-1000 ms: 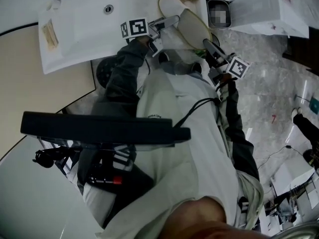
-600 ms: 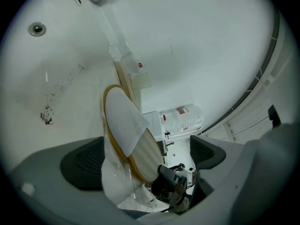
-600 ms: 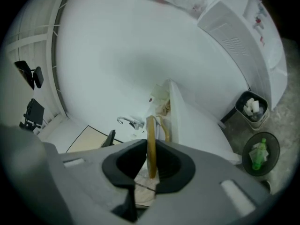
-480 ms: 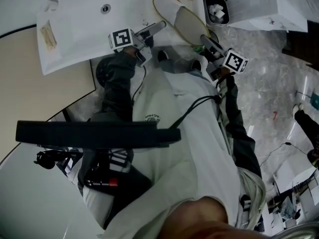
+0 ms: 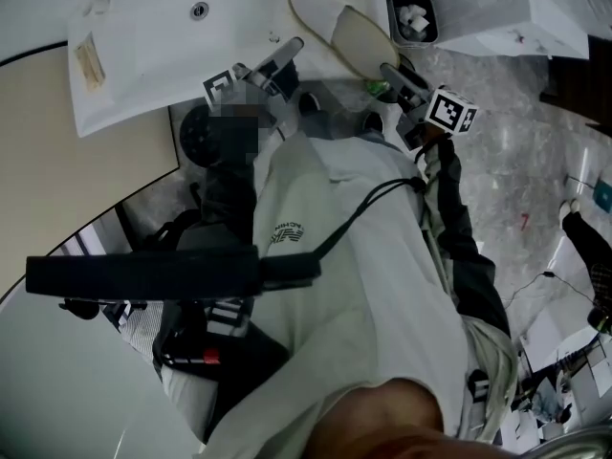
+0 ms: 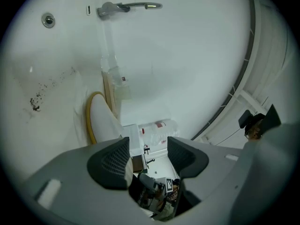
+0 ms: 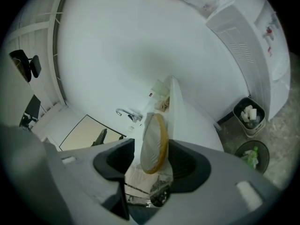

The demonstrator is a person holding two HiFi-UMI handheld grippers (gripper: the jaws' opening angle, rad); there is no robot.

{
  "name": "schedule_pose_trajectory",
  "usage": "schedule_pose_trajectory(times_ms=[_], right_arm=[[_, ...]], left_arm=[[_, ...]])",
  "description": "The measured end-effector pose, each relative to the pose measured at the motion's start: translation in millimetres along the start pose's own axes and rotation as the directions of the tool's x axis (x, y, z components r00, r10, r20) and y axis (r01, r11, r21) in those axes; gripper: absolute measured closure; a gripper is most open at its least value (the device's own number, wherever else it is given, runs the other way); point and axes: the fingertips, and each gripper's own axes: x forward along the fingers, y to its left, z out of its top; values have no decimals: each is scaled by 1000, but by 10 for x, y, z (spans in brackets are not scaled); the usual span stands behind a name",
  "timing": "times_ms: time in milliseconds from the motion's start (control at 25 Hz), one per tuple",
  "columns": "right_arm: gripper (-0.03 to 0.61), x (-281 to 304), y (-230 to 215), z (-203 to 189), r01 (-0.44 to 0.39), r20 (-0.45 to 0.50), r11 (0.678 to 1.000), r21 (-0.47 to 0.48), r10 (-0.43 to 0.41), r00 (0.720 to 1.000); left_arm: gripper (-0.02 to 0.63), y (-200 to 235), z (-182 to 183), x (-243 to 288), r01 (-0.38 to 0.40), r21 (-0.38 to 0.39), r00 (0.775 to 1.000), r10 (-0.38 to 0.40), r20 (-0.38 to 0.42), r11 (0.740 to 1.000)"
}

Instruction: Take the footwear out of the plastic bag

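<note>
Two white slippers lie at the counter's near edge: one with a yellow rim (image 5: 311,6), the other sole up (image 5: 363,41). My left gripper (image 5: 290,48) hangs just left of them; its jaws have just been closing, a gap still shows, and nothing is gripped (image 6: 148,151). From it I see the yellow-rimmed slipper (image 6: 101,121) and a clear plastic bag (image 6: 112,78) beyond. My right gripper (image 5: 390,69) has just been opening its jaws. The sole-up slipper (image 7: 153,142) stands between them (image 7: 151,161), not pressed, with crumpled clear plastic (image 7: 143,179) below.
The white counter (image 5: 143,55) carries a basin with a tap (image 6: 126,6). A small bin of white scraps (image 5: 413,17) and a black bin with a green bottle (image 7: 253,156) stand on the floor to the right. My own body fills the lower head view.
My left gripper has drawn back down and to the left, away from the slippers. The right gripper has stayed by the sole-up slipper, which now rests lower at the counter edge.
</note>
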Motion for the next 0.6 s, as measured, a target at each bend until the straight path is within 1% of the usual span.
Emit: schedule_pose_trajectory(times_ms=[80, 280, 360, 440, 520, 600], right_arm=[[357, -84, -13, 34, 1, 8, 1000, -2, 0, 1000], [357, -460, -118, 153, 32, 65, 999, -42, -29, 997], [357, -629, -150, 216, 37, 95, 998, -56, -32, 995], [357, -816, -210, 266, 60, 122, 996, -66, -52, 991], [357, -985, -204, 360, 78, 154, 992, -101, -61, 986], [357, -1130, -138, 468, 84, 186, 986, -142, -57, 981]], left_arm=[[386, -61, 0, -35, 25, 11, 999, -25, 29, 1000], [475, -224, -28, -61, 74, 44, 993, -78, 90, 996], [522, -297, -28, -78, 102, 53, 987, -108, 122, 993], [564, -377, -27, -99, 130, 64, 978, -138, 154, 989], [600, -452, -26, -99, 150, 83, 971, -163, 178, 985], [613, -520, -33, -90, 162, 100, 963, -179, 200, 982]])
